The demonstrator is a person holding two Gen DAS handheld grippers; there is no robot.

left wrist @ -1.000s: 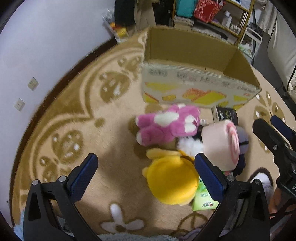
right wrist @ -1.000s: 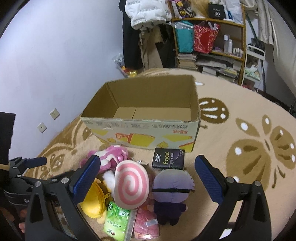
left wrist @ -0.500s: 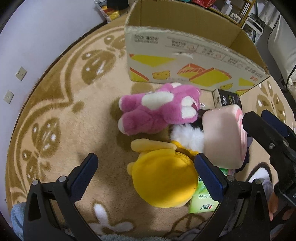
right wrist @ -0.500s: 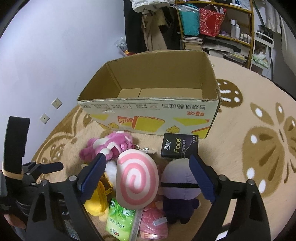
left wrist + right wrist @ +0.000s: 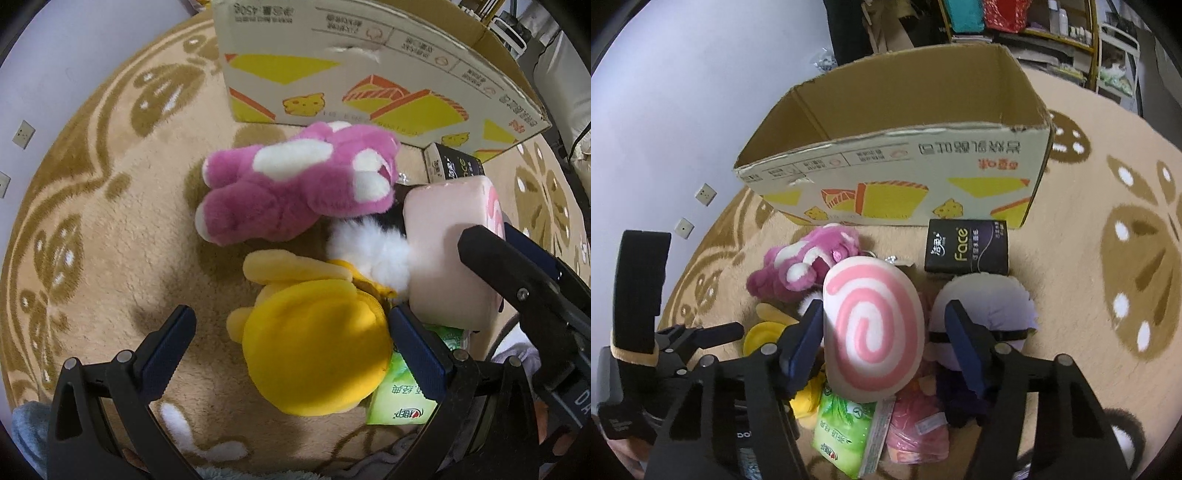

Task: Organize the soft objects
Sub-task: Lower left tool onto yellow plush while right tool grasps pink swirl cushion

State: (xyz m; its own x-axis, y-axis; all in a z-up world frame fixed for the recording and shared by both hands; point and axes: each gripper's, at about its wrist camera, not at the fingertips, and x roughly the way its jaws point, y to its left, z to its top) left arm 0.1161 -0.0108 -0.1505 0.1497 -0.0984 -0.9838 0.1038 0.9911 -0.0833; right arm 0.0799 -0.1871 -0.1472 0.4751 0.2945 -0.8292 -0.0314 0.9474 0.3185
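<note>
- A patterned beige rug [image 5: 1089, 177] carries the toy pile in front of an open cardboard box [image 5: 905, 162].
- The right gripper [image 5: 882, 332] has just been narrowing around the pink swirl cushion [image 5: 873, 332], pads not yet pressing.
- The left gripper [image 5: 291, 347] straddles the yellow plush [image 5: 314, 350], unclenched, readying its own pick.
- Beyond lies the pink bear [image 5: 295, 184], nearest the box.
</note>
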